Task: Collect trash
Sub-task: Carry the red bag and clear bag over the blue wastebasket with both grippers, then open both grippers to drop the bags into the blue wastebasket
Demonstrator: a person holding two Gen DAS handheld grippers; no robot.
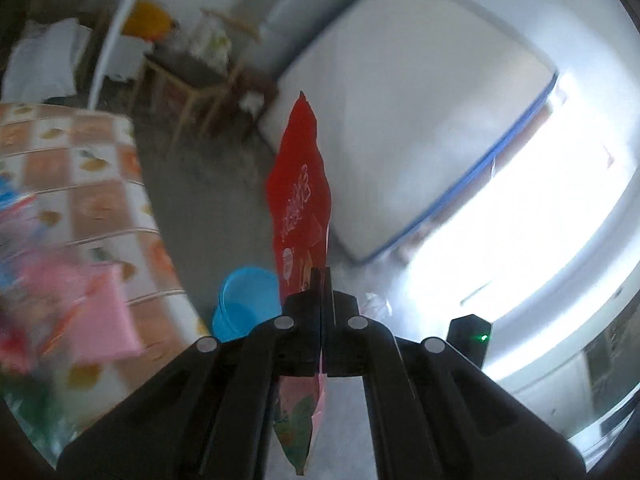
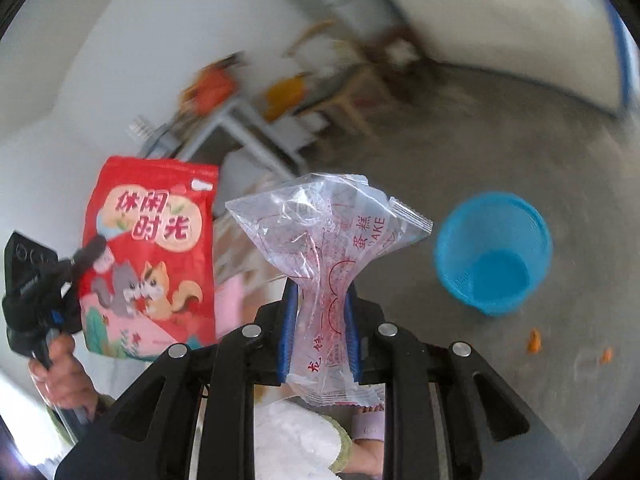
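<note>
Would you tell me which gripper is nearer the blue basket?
Probably right: the right gripper is just left of the blue basket; the left gripper sits farther left.

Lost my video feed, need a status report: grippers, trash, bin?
Left gripper shut on red snack bag. Right gripper shut on clear cake wrapper. Blue bin on floor, nothing in the way.

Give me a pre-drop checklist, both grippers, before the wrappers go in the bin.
1. Left gripper shut on the red snack bag: ok.
2. Right gripper shut on the clear cake wrapper: ok.
3. Blue bin upright with its mouth open: ok.
4. Bin has room, only its blue bottom shows: ok.
5. Either wrapper directly over the bin: not ok, the bin sits off to the side in both views.
6. Trash left on the floor: not ok, orange scraps lie beside the bin.
</note>
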